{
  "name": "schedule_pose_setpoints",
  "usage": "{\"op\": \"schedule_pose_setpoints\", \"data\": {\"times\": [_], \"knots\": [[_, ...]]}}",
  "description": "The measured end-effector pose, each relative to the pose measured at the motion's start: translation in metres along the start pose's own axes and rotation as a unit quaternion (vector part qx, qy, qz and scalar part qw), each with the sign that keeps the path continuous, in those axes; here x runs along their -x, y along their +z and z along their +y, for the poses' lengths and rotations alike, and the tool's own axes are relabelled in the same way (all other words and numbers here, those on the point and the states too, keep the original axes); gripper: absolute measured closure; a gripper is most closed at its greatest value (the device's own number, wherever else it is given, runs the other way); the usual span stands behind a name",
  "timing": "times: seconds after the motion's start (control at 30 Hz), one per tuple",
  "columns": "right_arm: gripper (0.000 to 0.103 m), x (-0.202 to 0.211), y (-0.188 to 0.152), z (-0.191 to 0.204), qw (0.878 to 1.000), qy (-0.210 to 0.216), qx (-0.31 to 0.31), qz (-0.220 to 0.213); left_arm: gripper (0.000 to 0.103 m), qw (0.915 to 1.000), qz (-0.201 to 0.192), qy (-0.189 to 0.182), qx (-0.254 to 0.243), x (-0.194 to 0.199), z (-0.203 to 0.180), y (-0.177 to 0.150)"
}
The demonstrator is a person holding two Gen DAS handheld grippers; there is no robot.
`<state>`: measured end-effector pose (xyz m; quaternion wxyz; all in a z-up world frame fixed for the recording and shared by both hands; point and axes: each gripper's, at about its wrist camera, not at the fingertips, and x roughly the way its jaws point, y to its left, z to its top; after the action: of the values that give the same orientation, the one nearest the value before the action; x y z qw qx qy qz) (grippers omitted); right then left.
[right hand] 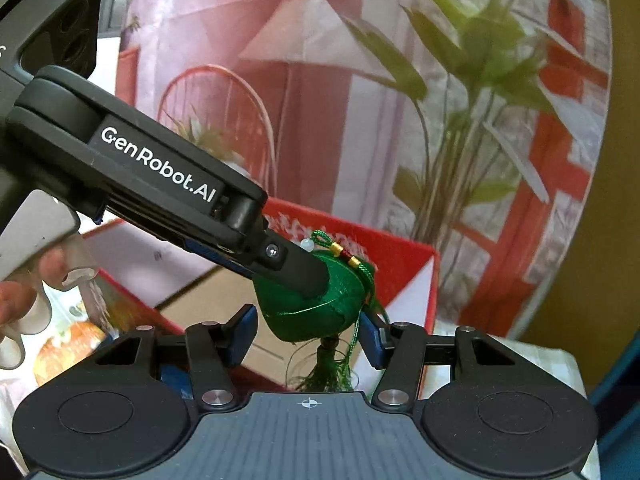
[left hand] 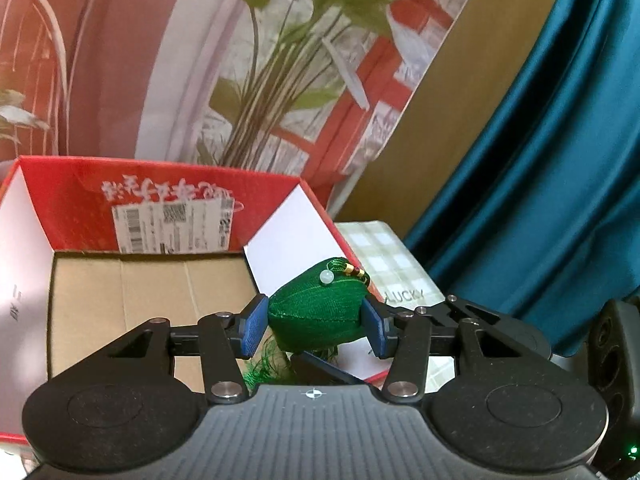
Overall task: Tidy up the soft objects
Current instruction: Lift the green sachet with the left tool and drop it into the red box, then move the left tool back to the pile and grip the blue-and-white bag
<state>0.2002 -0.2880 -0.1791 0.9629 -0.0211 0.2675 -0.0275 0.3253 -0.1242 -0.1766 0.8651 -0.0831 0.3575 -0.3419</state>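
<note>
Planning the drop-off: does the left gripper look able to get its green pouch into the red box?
Probably yes: the left gripper holds the green pouch by the red box, whose top is open.

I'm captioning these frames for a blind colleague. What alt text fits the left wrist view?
The left gripper holds a green silk pouch with a white bead between its blue fingers, above an open red cardboard box. Behind stand a plant-print backdrop and a teal curtain.
</note>
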Motion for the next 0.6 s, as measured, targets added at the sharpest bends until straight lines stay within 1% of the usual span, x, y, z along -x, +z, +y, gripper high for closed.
{"op": "schedule_pose_setpoints", "data": {"times": [0.2,0.33,0.37,0.4,0.47,0.53,0.57,0.6], "knots": [[0.051,0.002,-0.009,-0.004,1.0,-0.01,-0.027,-0.001,0.05,0.9999,0.012,0.001,-0.007,-0.009,-0.005,-0.002],[0.05,0.007,-0.012,-0.003,0.999,-0.019,-0.029,-0.006,0.05,0.9995,0.01,0.02,-0.022,-0.007,-0.009,-0.002],[0.044,0.008,-0.011,-0.003,0.999,-0.022,-0.028,-0.007,0.05,0.9994,0.008,0.023,-0.024,-0.005,-0.009,-0.002],[0.036,0.01,-0.011,-0.002,0.999,-0.028,-0.028,-0.009,0.05,0.9993,0.005,0.027,-0.025,-0.003,-0.009,-0.002],[0.027,0.014,-0.011,-0.001,0.998,-0.044,-0.031,-0.016,0.049,0.9989,0.0,0.038,-0.028,0.003,-0.008,-0.002],[0.021,0.019,-0.012,0.003,0.998,-0.059,-0.032,-0.021,0.048,0.9983,-0.003,0.047,-0.034,0.01,-0.007,-0.003],[0.016,0.021,-0.013,0.004,0.997,-0.066,-0.032,-0.022,0.047,0.9977,-0.005,0.054,-0.042,0.015,-0.008,-0.004],[0.012,0.025,-0.013,0.007,0.997,-0.073,-0.032,-0.024,0.043,0.9967,-0.006,0.063,-0.051,0.02,-0.009,-0.005]]}}
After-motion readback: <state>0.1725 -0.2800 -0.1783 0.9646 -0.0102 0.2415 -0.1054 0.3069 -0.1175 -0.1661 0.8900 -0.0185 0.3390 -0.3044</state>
